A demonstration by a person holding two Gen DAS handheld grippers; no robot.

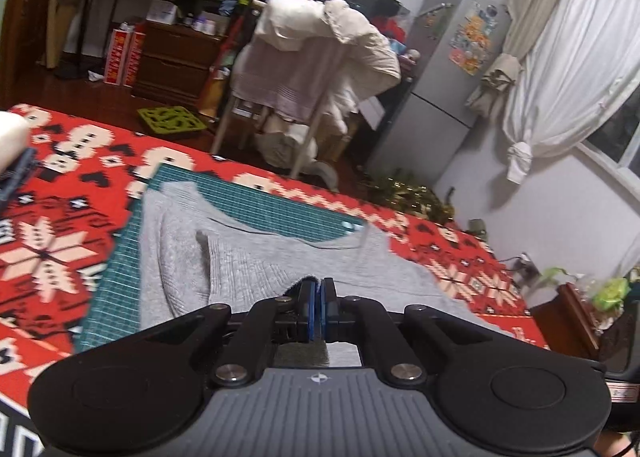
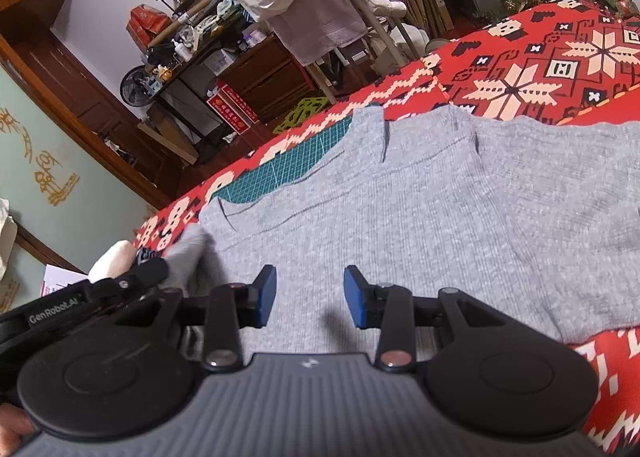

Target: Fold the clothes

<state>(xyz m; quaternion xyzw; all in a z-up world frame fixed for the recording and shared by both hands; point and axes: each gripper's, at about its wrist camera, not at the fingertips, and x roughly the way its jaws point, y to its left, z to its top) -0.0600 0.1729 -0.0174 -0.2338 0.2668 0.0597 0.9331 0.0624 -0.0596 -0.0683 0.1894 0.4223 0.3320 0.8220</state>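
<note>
- My left tongs (image 1: 319,293) are clenched on a pinch of the grey sweater (image 1: 256,257); in the left wrist view a bit of dark knit edge pokes up between the blue pads (image 1: 308,307), which are pressed almost together.
- My right tongs (image 2: 310,293) stand released, blue pads well apart, hovering over the middle of the sweater (image 2: 420,209) with nothing between them.
- At the near left in the right wrist view I can see the left tongs' black arm (image 2: 120,285) with a grey flap bunched against it.
- The sweater lies spread on the green cutting mat (image 1: 256,201), which sits on the red patterned blanket (image 1: 60,225); the sweater's right part runs off the mat onto the blanket.
- Farther off, beyond the bed edge, a drying rack draped with pale laundry (image 1: 320,53) stands on the wooden floor, and a fridge (image 1: 440,69) is at the far right.
- What I think could go wrong: my grip is only a thin pinch at the edge, so a quick pull may let the knit slip out.
- With the right tongs not pinning anything, dragging the held flap could pull the whole sweater along and leave the fold skewed.
- The soft knit already shows a ridge at the near left; folding over it would likely trap a crease.
</note>
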